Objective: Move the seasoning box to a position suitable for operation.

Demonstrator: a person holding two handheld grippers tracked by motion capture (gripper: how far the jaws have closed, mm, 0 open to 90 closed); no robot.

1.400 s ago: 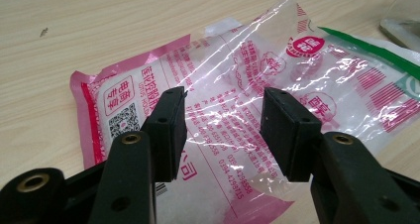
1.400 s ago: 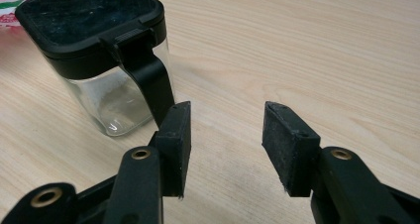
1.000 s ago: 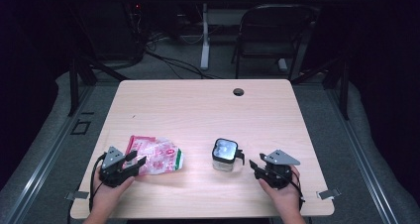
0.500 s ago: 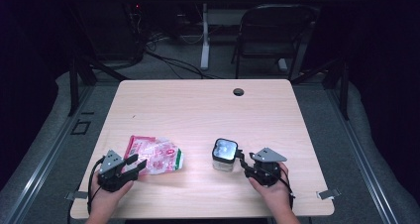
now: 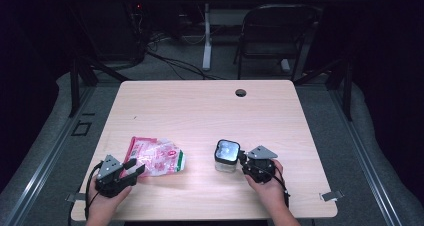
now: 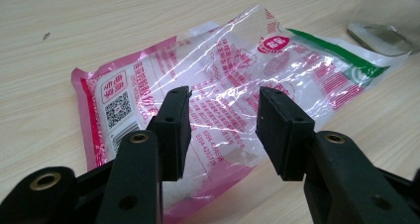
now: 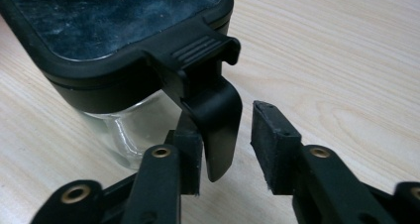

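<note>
Here one pink packet (image 5: 156, 157) sits under the open left claw (image 6: 224, 116), one lidded jar (image 5: 227, 155) by the open, closing right claw (image 7: 225, 135).

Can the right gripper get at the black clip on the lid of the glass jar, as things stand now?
Probably yes. The right gripper already has the clip between its jaws, which have just been closing; one jaw sits against it, the other stands a little apart. Nothing blocks the jar on that side.
</note>
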